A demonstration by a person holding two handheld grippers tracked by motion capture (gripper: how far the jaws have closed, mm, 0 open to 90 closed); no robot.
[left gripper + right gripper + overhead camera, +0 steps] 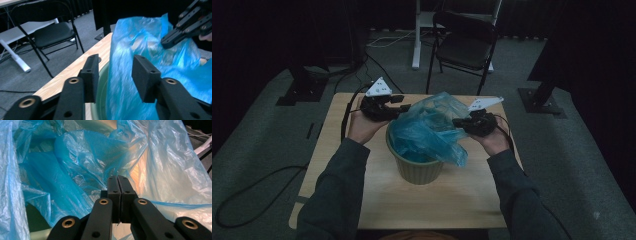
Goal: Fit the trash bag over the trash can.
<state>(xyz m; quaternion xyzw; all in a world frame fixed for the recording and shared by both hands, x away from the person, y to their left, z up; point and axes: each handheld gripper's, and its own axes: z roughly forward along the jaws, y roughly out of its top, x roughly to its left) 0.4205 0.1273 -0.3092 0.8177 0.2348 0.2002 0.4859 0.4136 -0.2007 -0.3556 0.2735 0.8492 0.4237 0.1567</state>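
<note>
From the high view I see a small wooden table [362, 200] with a pale green bin [417, 167] standing at its middle, and a thin blue plastic bag [429, 130] billowing out of the bin's mouth; the work in hand is lining the bin with that bag

My right gripper [469, 122] sits at the bin's right side, its jaws pressed together on the bag's edge – in the right gripper view [117, 185] the two pads meet with no gap, with a thin fold of film running off from beside them, so I judge it to be pinching a thin fold there; crumpled blue film spreads ahead of the jaws

My left gripper [402, 108] hangs at the bin's far left rim, jaws spread wide and holding nothing; in the left gripper view [116, 75] the bag rises just ahead and slightly to the right of the gap between the pads, with the bin's green rim below and between them; the film touches neither pad as far as I can tell

The relation that matters – the loose upright edge of the bag lies straight ahead of the open left jaws, toward the bin's centre, and the left hand is the nearer one to it; I judge the next move is a short push forward and a close on that edge, then drawing it over the rim

A black folding chair [464, 42] stands beyond the table, well apart
</note>
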